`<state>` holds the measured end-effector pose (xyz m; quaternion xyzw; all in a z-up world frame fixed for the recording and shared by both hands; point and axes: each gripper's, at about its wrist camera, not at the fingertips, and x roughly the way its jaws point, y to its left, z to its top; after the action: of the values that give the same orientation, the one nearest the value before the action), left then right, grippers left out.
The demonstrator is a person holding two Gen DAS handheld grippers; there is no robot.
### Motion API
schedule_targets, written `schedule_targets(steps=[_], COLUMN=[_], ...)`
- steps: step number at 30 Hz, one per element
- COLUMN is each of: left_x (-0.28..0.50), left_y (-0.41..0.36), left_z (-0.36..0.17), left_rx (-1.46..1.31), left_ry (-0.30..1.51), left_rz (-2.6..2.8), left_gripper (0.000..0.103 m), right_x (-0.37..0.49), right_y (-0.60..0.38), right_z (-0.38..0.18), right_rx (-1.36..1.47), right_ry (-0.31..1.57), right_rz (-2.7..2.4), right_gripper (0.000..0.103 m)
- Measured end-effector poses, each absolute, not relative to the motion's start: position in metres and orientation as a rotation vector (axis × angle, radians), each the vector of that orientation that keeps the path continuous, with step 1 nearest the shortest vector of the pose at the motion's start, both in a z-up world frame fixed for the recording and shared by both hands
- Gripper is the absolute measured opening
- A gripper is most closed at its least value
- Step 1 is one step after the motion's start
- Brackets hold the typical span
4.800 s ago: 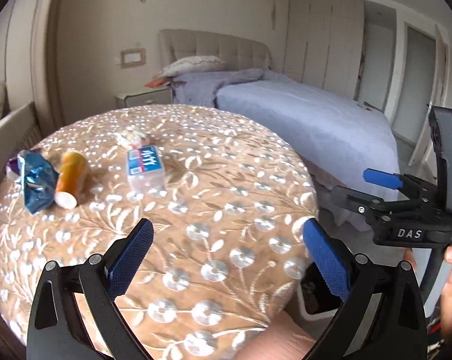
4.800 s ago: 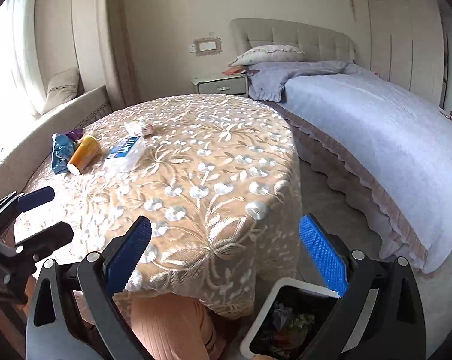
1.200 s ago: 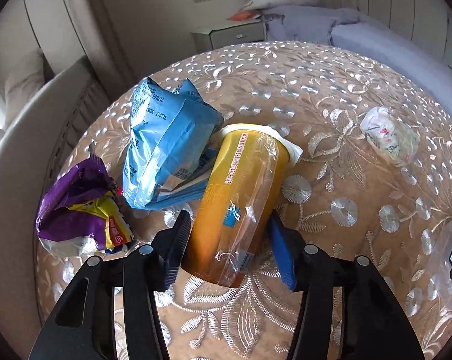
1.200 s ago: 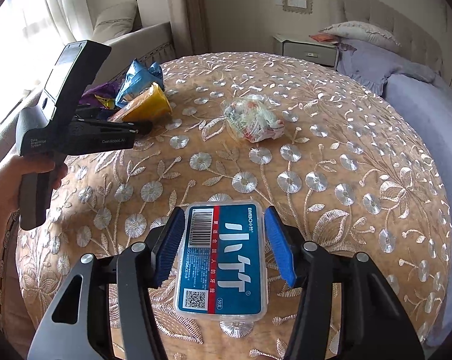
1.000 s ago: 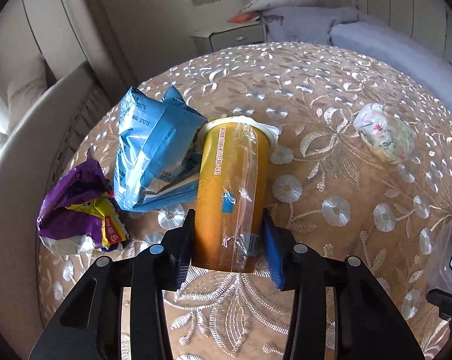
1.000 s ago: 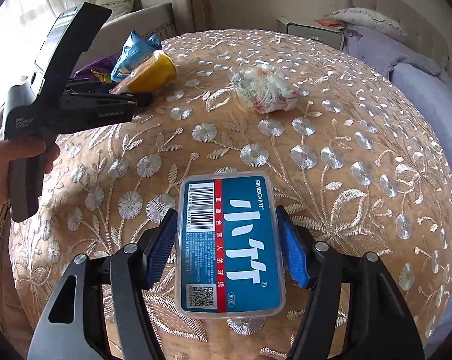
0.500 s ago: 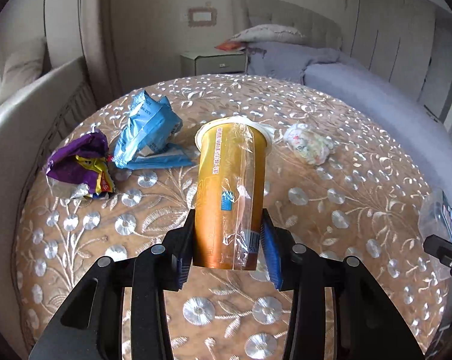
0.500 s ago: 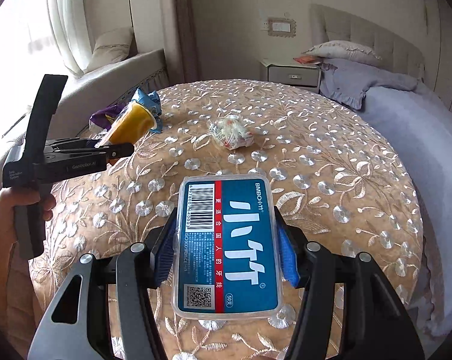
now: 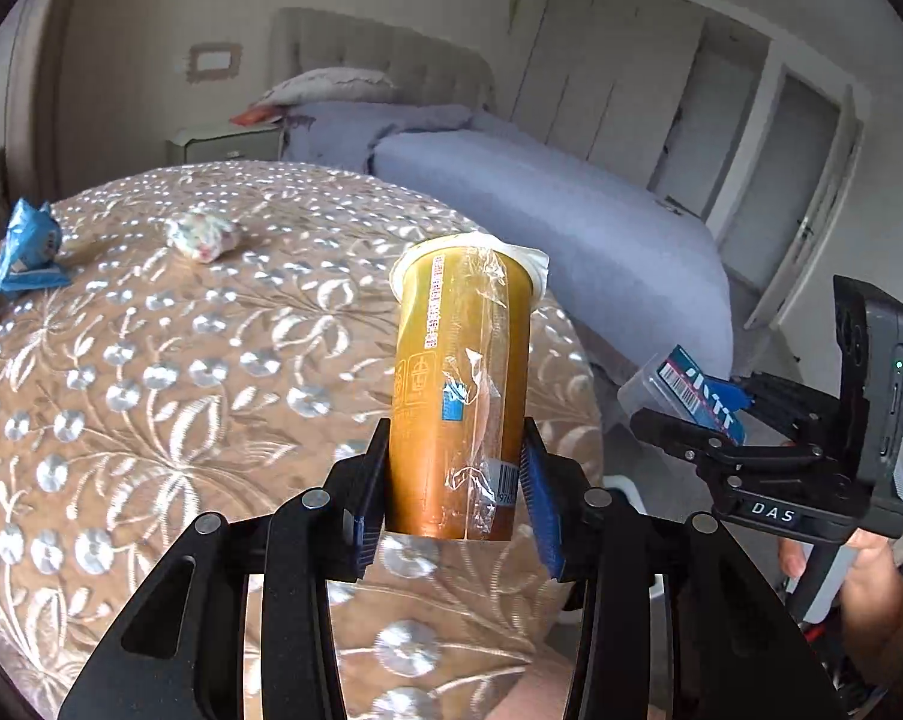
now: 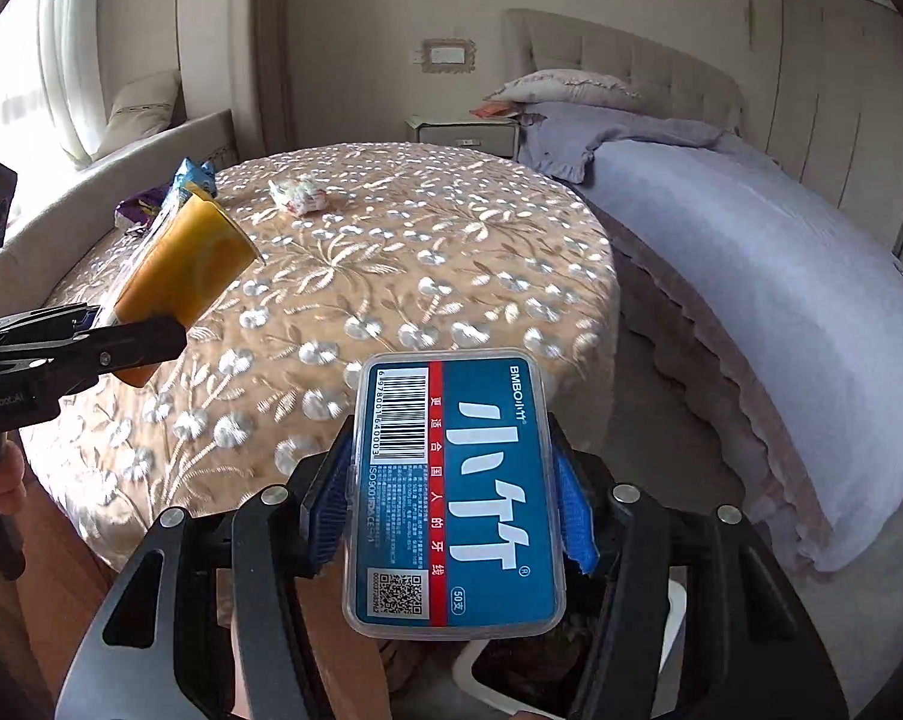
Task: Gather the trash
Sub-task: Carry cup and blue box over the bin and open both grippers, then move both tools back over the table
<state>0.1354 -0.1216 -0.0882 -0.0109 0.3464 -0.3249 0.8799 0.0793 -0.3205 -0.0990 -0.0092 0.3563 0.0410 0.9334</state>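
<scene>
Tongs are both loaded: your left gripper (image 9: 454,501) is clamped on the orange cup (image 9: 460,384), lifted off the table (image 9: 151,360), and your right gripper (image 10: 451,510) pinches the blue floss box (image 10: 457,492) out past the table edge. Looks like the carry step. The white bin (image 10: 577,669) sits at about 6 o'clock under the box, mostly hidden, so drop there. Open floor at 3 o'clock toward the bed (image 10: 781,276). The wrappers (image 10: 193,177) at 10 o'clock come later.

Open tablecloth (image 10: 427,276) ahead; crumpled wrapper (image 10: 300,194), blue packet (image 9: 26,243), seemingly purple wrapper (image 10: 139,209) at far edge.
</scene>
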Motion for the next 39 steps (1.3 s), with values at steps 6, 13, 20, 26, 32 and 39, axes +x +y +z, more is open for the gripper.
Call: schedule_targets(steps=[6, 13, 20, 26, 32, 39], left_x=[0.096, 0.077, 0.088, 0.101, 0.103, 0.093], left_y=[-0.197, -0.277, -0.334, -0.352, -0.351, -0.334], left_z=[-0.11, -0.156, -0.203, -0.229, -0.236, -0.188], left_rx=[0.063, 0.199, 0.266, 0.246, 0.242, 0.191], left_ry=[0.762, 0.854, 0.977, 1.07, 1.077, 0.966], left_rz=[-0.839, -0.947, -0.996, -0.99, -0.974, -1.018], left_gripper=[0.04, 0.04, 0.04, 0.097, 0.098, 0.098], right_x=[0.034, 0.002, -0.002, 0.006, 0.004, 0.012], right_y=[-0.391, -0.436, -0.441, -0.448, -0.451, -0.453], right_z=[-0.132, -0.191, -0.239, -0.271, -0.286, -0.242], right_rx=[0.061, 0.143, 0.172, 0.163, 0.118, 0.145], right_ry=[0.805, 0.906, 0.973, 1.007, 1.056, 0.948], right_rz=[-0.088, -0.169, -0.184, -0.178, -0.2, -0.161], right_gripper=[0.059, 0.059, 0.059, 0.091, 0.098, 0.098])
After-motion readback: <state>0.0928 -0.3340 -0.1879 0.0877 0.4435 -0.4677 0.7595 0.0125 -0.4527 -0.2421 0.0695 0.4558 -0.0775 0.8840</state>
